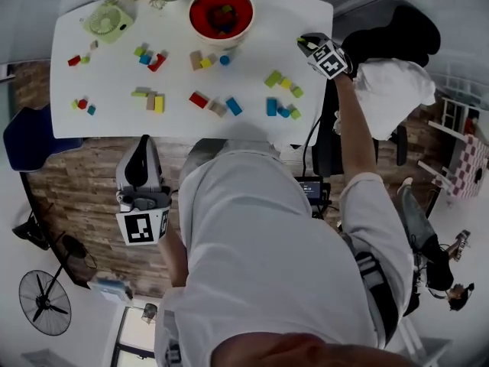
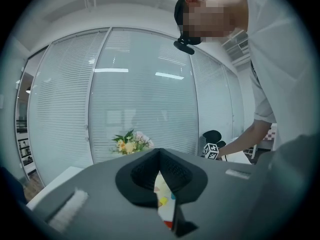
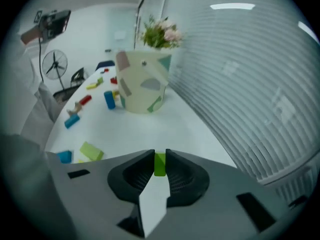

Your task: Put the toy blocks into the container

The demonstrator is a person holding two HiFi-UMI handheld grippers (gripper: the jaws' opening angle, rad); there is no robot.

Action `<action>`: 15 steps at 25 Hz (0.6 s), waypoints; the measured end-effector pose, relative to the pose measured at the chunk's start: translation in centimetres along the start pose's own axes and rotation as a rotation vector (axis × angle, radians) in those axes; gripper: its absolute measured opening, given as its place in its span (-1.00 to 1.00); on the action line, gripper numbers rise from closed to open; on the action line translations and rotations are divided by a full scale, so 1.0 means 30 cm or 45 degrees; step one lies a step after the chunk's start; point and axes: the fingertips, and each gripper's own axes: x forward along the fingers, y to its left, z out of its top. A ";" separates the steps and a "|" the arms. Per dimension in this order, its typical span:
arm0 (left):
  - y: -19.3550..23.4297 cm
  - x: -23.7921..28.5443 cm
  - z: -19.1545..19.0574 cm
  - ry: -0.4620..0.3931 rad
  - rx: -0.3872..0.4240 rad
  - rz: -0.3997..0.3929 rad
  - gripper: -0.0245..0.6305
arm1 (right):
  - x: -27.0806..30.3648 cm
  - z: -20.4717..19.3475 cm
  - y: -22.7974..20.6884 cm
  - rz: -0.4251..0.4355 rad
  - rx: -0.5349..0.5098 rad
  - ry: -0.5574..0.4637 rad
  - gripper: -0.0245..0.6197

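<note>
Right gripper [image 3: 160,155] pinches a green block [image 3: 159,165]; best to keep squeezing and lift clear before crossing to the container [image 3: 142,91], while the left gripper [image 2: 159,154] waits, jaws pressed together.

An office meeting room is indicated: the space is enclosed by glass partitions [image 2: 140,99] fitted with blinds [image 3: 260,84], a white table [image 1: 114,90] is set on wood-look flooring [image 1: 76,197], and a black chair [image 1: 397,25] and a pedestal fan [image 1: 44,303] are placed alongside.
</note>
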 end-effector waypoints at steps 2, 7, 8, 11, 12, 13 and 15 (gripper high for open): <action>-0.016 0.044 0.020 -0.032 0.009 -0.059 -0.93 | -0.068 0.054 0.011 -0.032 0.175 -0.169 -0.71; -0.082 0.151 0.078 -0.109 0.025 -0.228 -0.93 | -0.289 0.173 0.073 -0.079 0.499 -0.559 -0.71; -0.095 0.171 0.085 -0.120 0.029 -0.261 -0.93 | -0.341 0.199 0.085 -0.094 0.545 -0.643 -0.71; -0.130 0.217 0.107 -0.157 0.025 -0.342 -0.93 | -0.513 0.296 0.118 -0.149 0.640 -0.913 -0.71; -0.140 0.225 0.116 -0.172 0.021 -0.364 -0.93 | -0.573 0.329 0.134 -0.163 0.665 -1.006 -0.71; -0.151 0.230 0.124 -0.188 0.017 -0.385 -0.93 | -0.632 0.363 0.153 -0.173 0.686 -1.098 -0.71; -0.171 0.236 0.136 -0.213 0.008 -0.419 -0.93 | -0.741 0.441 0.197 -0.174 0.707 -1.259 -0.71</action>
